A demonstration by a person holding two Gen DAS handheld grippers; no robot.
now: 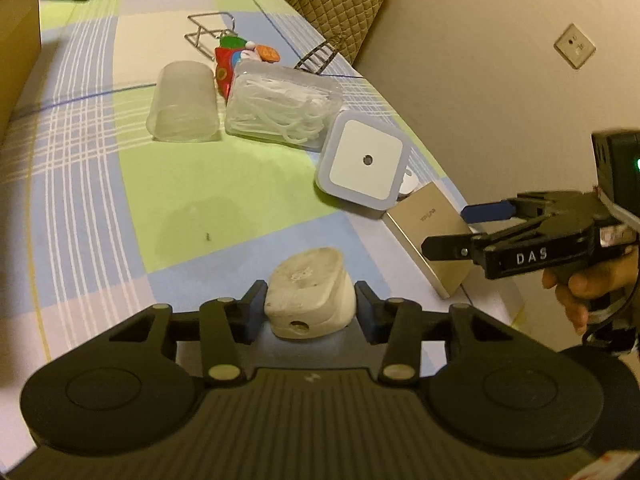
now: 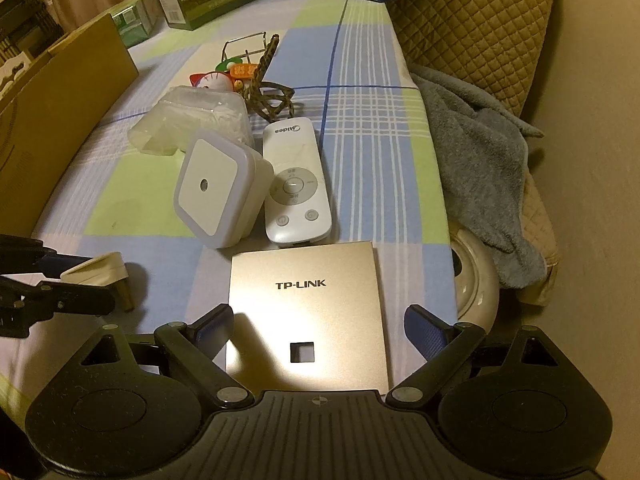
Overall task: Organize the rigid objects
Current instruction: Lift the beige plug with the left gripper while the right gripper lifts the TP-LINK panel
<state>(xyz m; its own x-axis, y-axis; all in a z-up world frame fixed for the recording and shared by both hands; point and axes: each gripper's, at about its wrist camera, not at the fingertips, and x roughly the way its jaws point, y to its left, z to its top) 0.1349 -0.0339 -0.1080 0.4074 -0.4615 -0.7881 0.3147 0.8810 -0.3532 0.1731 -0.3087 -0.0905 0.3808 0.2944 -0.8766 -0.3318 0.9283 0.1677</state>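
A white plug adapter (image 1: 310,300) sits between my left gripper's (image 1: 310,305) pads, which press on both its sides. In the right wrist view the adapter (image 2: 96,270) hangs just above the checked cloth with its brass pins down, in the left gripper (image 2: 82,280). My right gripper (image 2: 320,322) stands open over a gold TP-LINK panel (image 2: 308,300) that lies flat, its pads apart from the panel's edges. It enters the left wrist view as the right gripper (image 1: 452,230), held by a hand. Beyond lie a square night light (image 2: 208,188) and a white remote (image 2: 296,184).
Farther back lie a clear box of white picks (image 1: 280,108), a translucent cup (image 1: 184,104) on its side, a colourful toy (image 1: 232,60), a wire stand (image 1: 208,32) and a braided cord (image 2: 272,92). A blue towel (image 2: 480,160) hangs at the right edge; a cardboard box (image 2: 60,120) stands left.
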